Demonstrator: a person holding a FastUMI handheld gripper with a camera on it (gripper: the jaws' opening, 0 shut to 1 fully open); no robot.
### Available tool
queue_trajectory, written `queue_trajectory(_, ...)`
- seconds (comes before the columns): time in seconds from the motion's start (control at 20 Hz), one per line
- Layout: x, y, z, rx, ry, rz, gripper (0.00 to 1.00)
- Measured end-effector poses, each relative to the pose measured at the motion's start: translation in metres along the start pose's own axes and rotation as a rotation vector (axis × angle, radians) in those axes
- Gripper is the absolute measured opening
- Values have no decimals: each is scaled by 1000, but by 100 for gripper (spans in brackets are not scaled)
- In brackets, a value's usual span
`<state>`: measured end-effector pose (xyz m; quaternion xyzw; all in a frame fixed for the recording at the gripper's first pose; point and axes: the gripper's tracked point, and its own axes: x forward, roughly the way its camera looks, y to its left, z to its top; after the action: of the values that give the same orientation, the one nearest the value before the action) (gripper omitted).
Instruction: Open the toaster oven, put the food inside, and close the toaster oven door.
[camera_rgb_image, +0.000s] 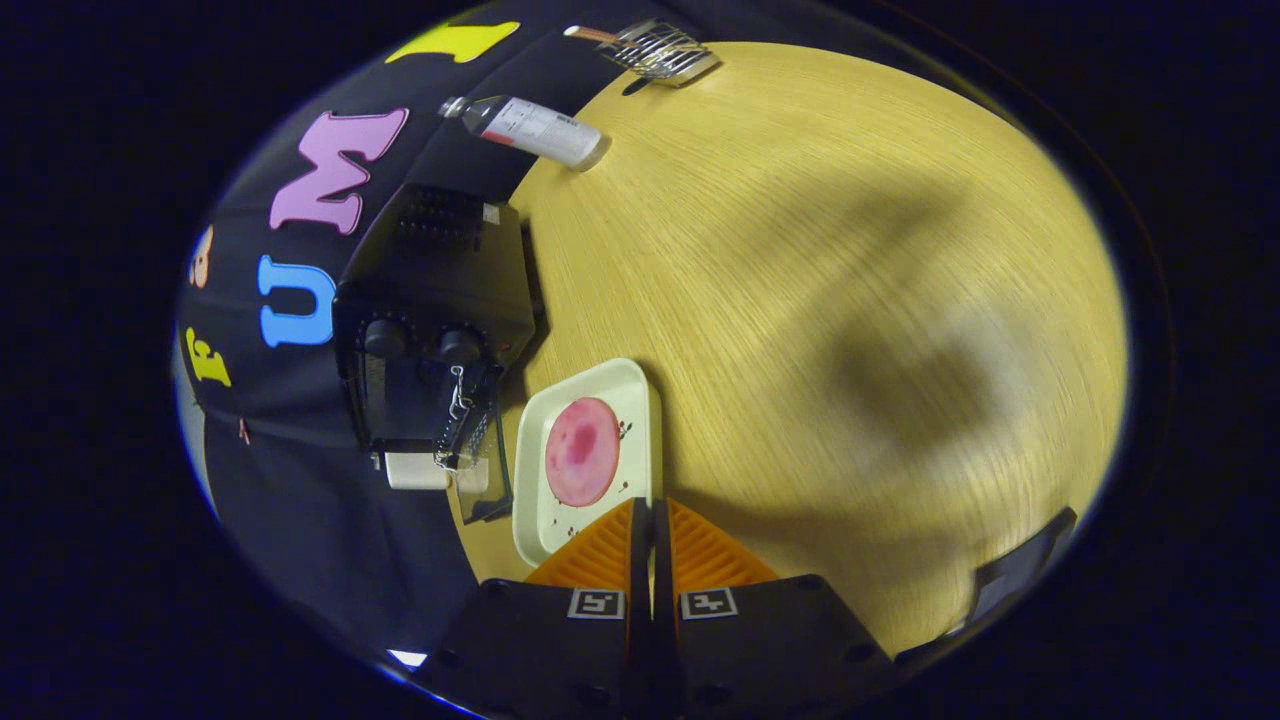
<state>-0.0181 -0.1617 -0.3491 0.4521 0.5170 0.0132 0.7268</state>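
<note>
1. Gripper view: the gripper hangs above the wooden bench, its fingers clenched together with nothing between them.
2. Just ahead of the fingertips lies a white tray carrying a round pink slice of food; the tips sit at the tray's near edge, apart from the food.
3. To the left of the tray stands the black toaster oven, against the booth's wall. Its glass door looks swung down and open beside the tray, with a wire rack showing at the mouth, though the picture is rolled and I cannot be sure how far it is open.
4. Far across the bench lie a bottle on its side and a wire rack with a wooden handle, well apart from the work.
5. Judgement: the opening step seems done, and loading the food is in hand.
6. The next move calls for parting the fingers, lowering them onto the tray's near rim, and pinching it firmly before sliding it left into the oven mouth, level so the slice does not slip.
</note>
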Motion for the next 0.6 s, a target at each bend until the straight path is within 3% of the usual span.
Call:
queue_trajectory(0.35,-38,2,7,93,-58,58,6)
queue_trajectory(0.6,-54,31,-3,95,-82,92,6)
